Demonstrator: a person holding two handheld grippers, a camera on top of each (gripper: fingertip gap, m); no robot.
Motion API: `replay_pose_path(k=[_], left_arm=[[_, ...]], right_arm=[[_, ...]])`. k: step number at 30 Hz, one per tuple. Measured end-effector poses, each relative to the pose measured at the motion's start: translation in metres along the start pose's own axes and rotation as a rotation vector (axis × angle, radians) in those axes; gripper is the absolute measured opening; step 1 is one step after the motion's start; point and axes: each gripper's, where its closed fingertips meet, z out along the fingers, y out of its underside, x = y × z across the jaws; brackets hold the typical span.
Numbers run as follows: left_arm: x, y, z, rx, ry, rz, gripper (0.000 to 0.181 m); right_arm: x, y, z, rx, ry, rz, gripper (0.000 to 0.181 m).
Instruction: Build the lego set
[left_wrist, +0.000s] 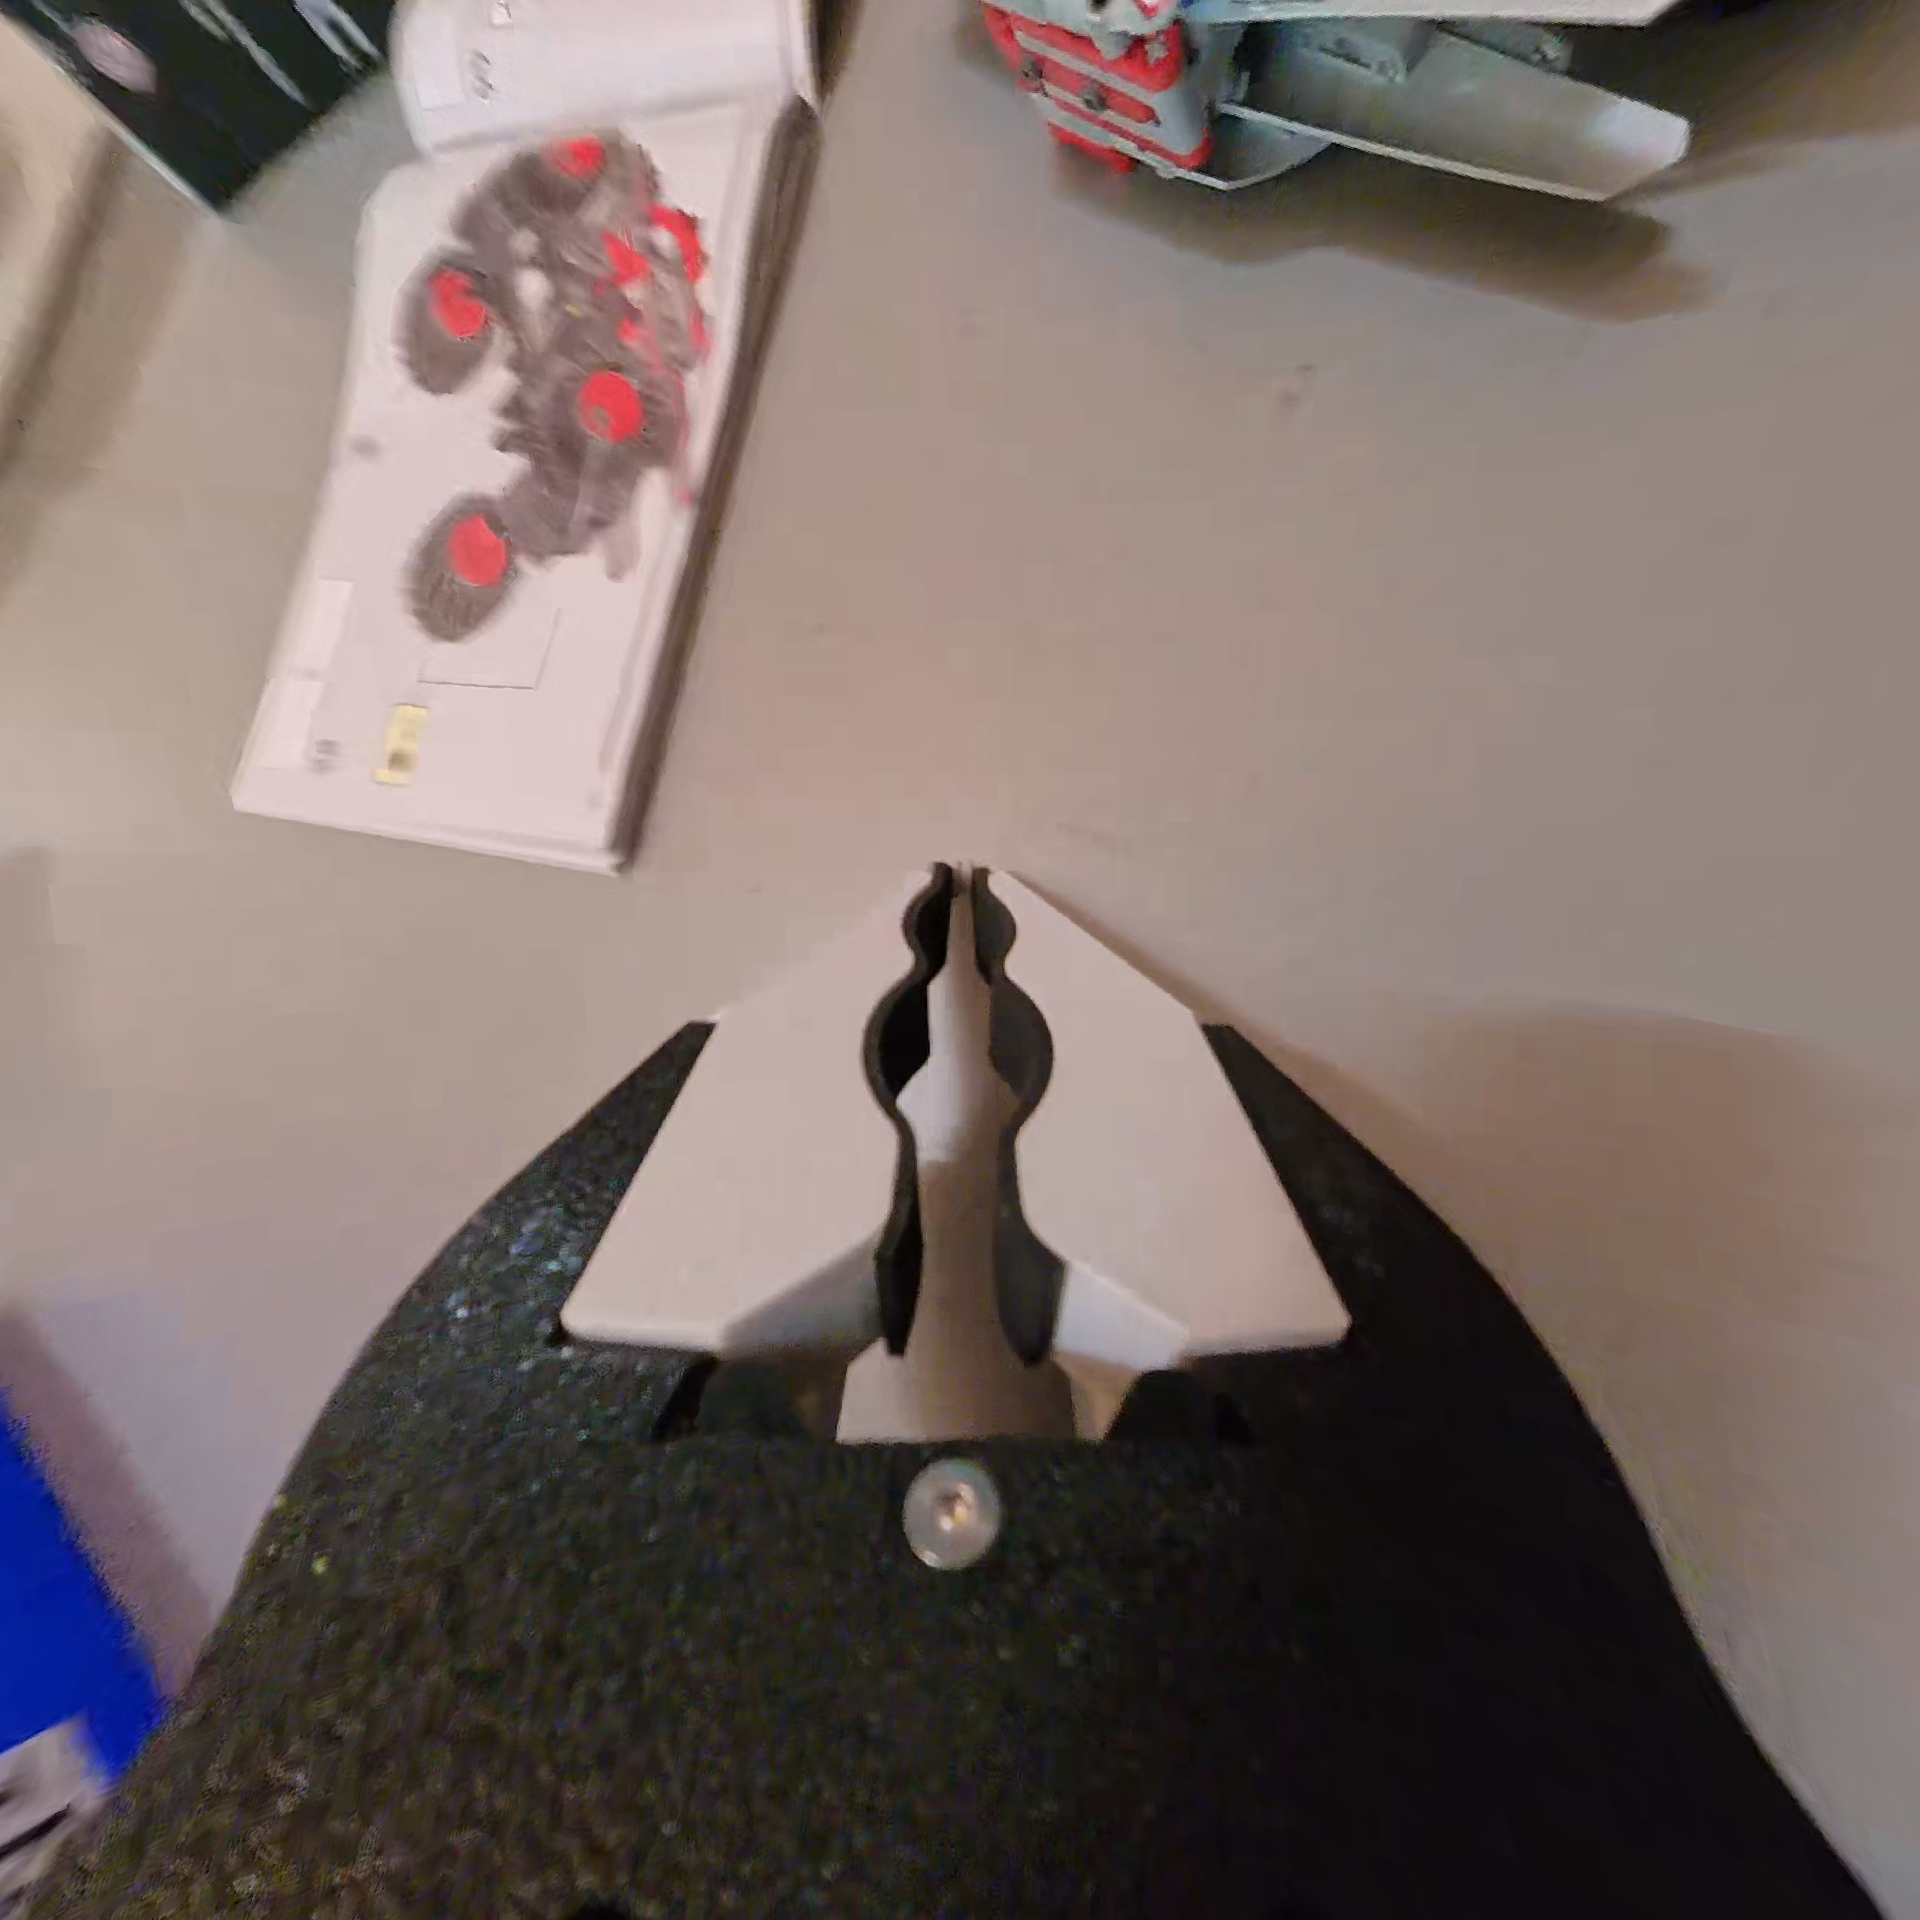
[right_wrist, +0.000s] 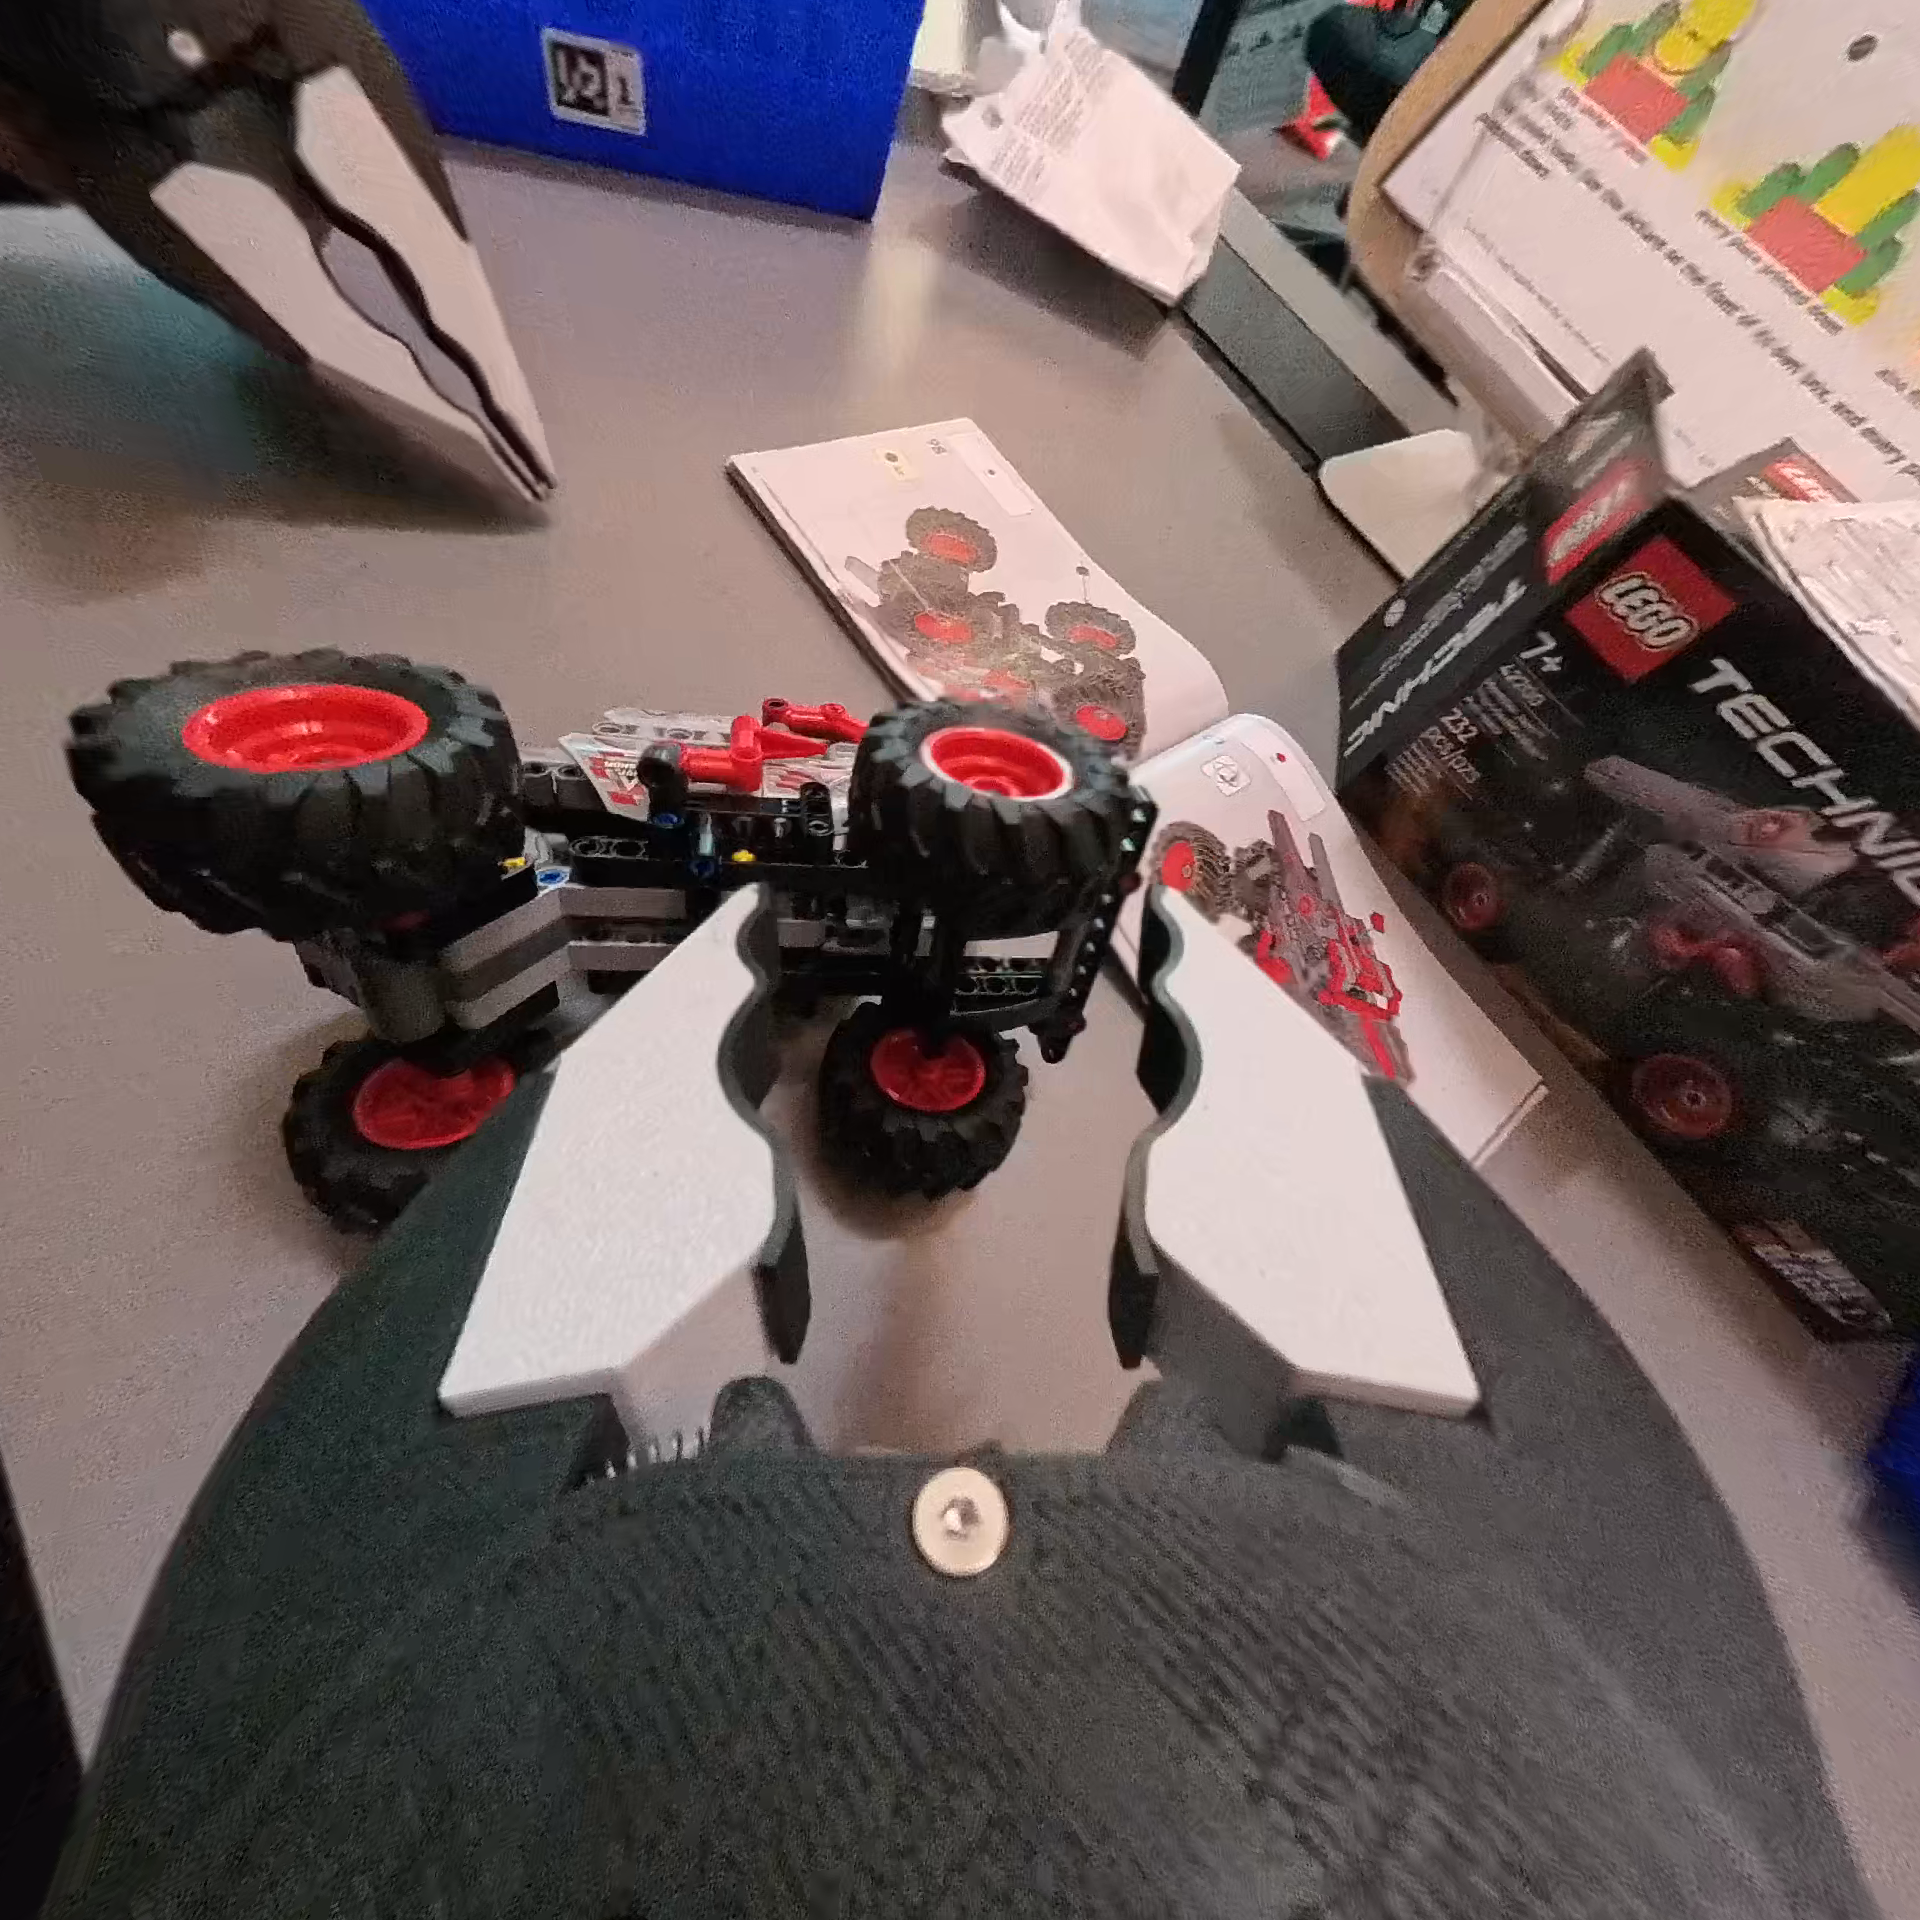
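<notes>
The toy truck (right_wrist: 582, 862) lies on its side in the middle of the grey worktop (right_wrist: 644, 332), its red wheels facing up. The right claw (right_wrist: 945, 925) is spread wide around the back of the truck. The left claw (left_wrist: 961, 883) is pressed together with nothing in it. The open booklet (right_wrist: 1039, 623) lies just behind the truck. The box (right_wrist: 1662, 831) stands near the right edge.
</notes>
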Motion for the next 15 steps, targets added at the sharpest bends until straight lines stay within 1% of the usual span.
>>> replay_pose_path(k=[1,2,4,5,7,9,10,11,13,15], left_arm=[[-0.009,-0.01,-0.005,0.038,-0.1,0.055,0.001],[-0.018,-0.026,-0.014,0.097,-0.214,0.138,0.001],[-0.027,-0.07,-0.038,0.228,-0.452,0.342,0.001],[-0.027,-0.091,-0.048,0.263,-0.555,0.436,0.0],[-0.019,-0.129,-0.062,0.305,-0.708,0.618,0.0],[0.0,-0.165,-0.069,0.384,-0.795,0.773,0.0],[0.01,-0.18,-0.072,0.434,-0.817,0.821,0.0],[0.02,-0.193,-0.074,0.486,-0.825,0.851,0.0],[0.037,-0.214,-0.08,0.577,-0.829,0.88,0.0],[0.046,-0.225,-0.084,0.622,-0.835,0.895,0.0]], right_arm=[[0.006,-0.006,-0.006,0.013,0.035,0.02,0.069],[0.01,-0.015,-0.014,0.05,0.064,0.044,0.069],[0.009,-0.044,-0.027,0.187,0.072,0.131,0.066],[0.001,-0.061,-0.03,0.27,0.037,0.181,0.064],[-0.028,-0.093,-0.03,0.418,-0.098,0.234,0.062],[-0.061,-0.109,-0.026,0.471,-0.238,0.211,0.056],[-0.07,-0.111,-0.023,0.467,-0.267,0.194,0.051],[-0.077,-0.112,-0.02,0.457,-0.275,0.17,0.05],[-0.087,-0.114,-0.021,0.467,-0.302,0.127,0.049],[-0.096,-0.119,-0.029,0.502,-0.361,0.131,0.036]])
